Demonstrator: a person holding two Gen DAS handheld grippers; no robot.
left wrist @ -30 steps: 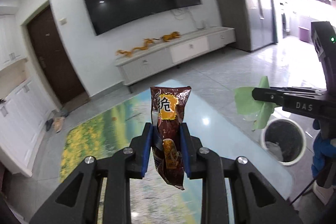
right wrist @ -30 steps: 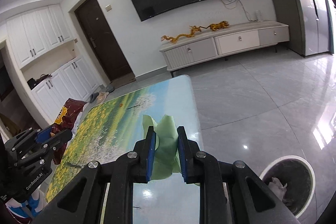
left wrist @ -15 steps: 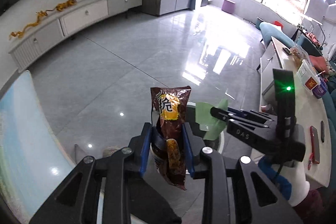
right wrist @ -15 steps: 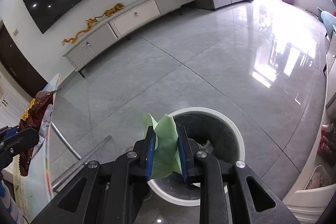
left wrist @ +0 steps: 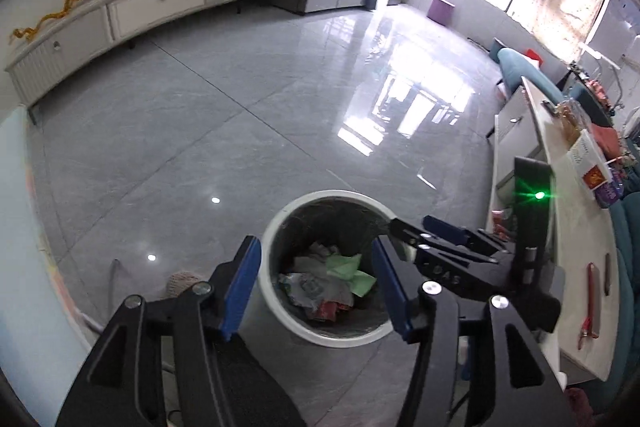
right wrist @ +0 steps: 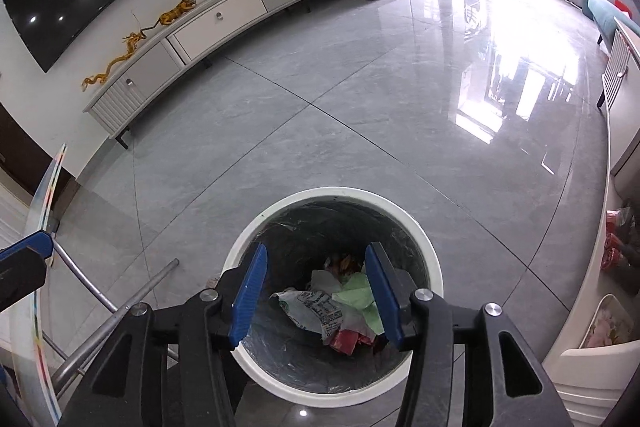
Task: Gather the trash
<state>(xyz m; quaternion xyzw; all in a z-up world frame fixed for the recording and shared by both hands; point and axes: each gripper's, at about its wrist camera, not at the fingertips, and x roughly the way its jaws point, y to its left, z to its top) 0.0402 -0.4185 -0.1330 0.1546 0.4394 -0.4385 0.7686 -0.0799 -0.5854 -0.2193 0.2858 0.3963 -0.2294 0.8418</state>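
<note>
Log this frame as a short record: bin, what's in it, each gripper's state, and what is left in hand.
bin: white round bin with dark liner, on the grey floor
contents: green paper, printed white wrapper, red packet
left gripper: above bin, jaws opening, nothing between them
right gripper: above bin, jaws opening, nothing between them
in hand: nothing

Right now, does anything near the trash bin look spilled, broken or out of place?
Nothing stands out. The trash, including the green paper, lies inside the white bin, which stands upright. Both grippers, left and right, are opening above it with nothing between their jaws.
</note>
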